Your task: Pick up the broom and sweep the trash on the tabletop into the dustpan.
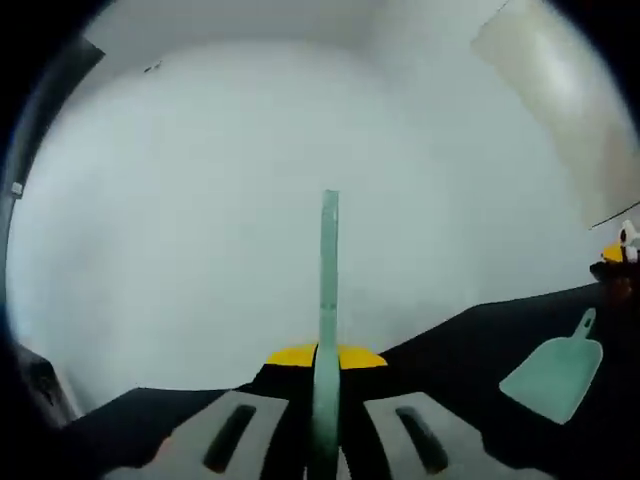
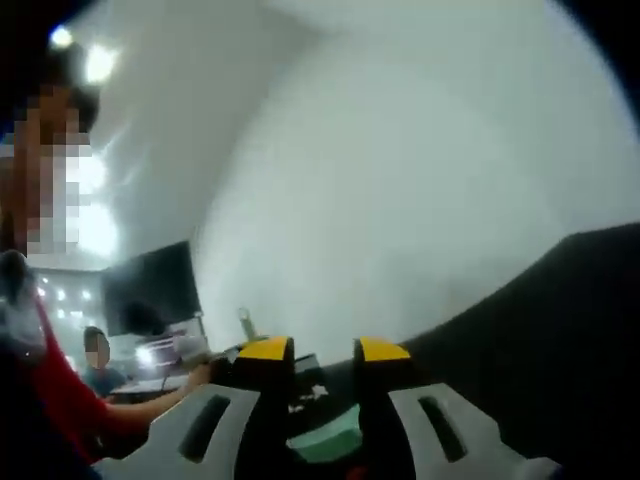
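Observation:
My left gripper (image 1: 325,356) is shut on the pale green broom handle (image 1: 329,270), which rises straight up between its yellow-tipped jaws against the white wall. The pale green dustpan (image 1: 555,375) lies flat on the black tabletop (image 1: 470,345) at the lower right, handle pointing away. A yellow tip of my right gripper (image 1: 612,252) peeks in at the far right edge, apart from the dustpan. In the right gripper view, my right gripper (image 2: 323,350) stands open with its jaws apart. A pale green patch (image 2: 325,435) shows low between them; I cannot tell what it is.
A white wall (image 1: 250,150) fills the background. A person in a red sleeve (image 2: 60,400) stands at the left, with another person seated (image 2: 97,365) behind at a desk and a dark monitor (image 2: 150,290). Black tabletop (image 2: 560,340) spreads to the right.

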Tool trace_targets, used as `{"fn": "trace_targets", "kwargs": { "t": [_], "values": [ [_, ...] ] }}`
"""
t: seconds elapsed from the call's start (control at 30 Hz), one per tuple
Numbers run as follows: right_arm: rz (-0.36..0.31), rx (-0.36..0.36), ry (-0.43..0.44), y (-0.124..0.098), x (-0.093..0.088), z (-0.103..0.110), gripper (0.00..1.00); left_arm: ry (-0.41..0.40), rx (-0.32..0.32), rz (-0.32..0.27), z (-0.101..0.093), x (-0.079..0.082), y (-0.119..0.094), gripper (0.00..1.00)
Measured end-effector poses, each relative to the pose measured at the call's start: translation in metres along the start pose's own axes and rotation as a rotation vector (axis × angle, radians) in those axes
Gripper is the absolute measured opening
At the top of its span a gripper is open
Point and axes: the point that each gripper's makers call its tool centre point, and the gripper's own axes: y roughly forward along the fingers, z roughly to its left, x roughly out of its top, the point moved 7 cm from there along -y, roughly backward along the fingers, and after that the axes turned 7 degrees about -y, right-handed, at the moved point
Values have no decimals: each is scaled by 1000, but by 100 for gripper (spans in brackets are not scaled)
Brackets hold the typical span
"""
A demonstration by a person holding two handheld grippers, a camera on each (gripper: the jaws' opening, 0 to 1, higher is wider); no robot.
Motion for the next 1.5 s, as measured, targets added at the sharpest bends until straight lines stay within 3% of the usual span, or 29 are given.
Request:
{"fn": "trace_targets", "kwargs": {
  "t": [0.1, 0.17, 0.3, 0.37, 0.6, 0.8, 0.9, 1.1, 1.17, 1.23, 1.3, 1.5],
  "values": [
    [-1, -1, 3, 0, 0, 0, 26, -120, 20, 69, 16, -20, 4, 2],
    [-3, -2, 5, 0, 0, 1, 26, -120, 63, 113, 27, -33, 7, 2],
    [-4, -2, 10, 0, 0, 0, 26, -208, 59, 144, 36, -60, 16, 2],
    [-4, 1, 13, 1, 0, 0, 26, -252, 66, 123, 38, -67, 23, 2],
    [-16, 9, 29, 0, 2, -1, 26, -168, 33, 149, 2, -64, 26, 3],
    [-22, 13, 45, -1, 3, -2, 26, 20, -27, 219, -37, -68, 19, 6],
    [-25, 15, 50, -2, 3, -2, 26, 77, -62, 209, -55, -64, 17, 4],
    [-41, 14, 68, -5, 5, -5, 25, 27, -99, 188, -88, -55, 8, 2],
    [-47, 15, 74, -6, 6, -6, 25, -51, -138, 157, -103, -52, 4, 2],
    [-51, 17, 80, -6, 6, -6, 25, -42, -155, 162, -113, -50, 1, 2],
    [-54, 19, 83, -6, 6, -6, 25, -82, -196, 132, -124, -45, -1, 2],
    [-66, 22, 93, -7, 7, -5, 25, -72, -294, 62, -146, -17, -4, 2]
  ]
}}
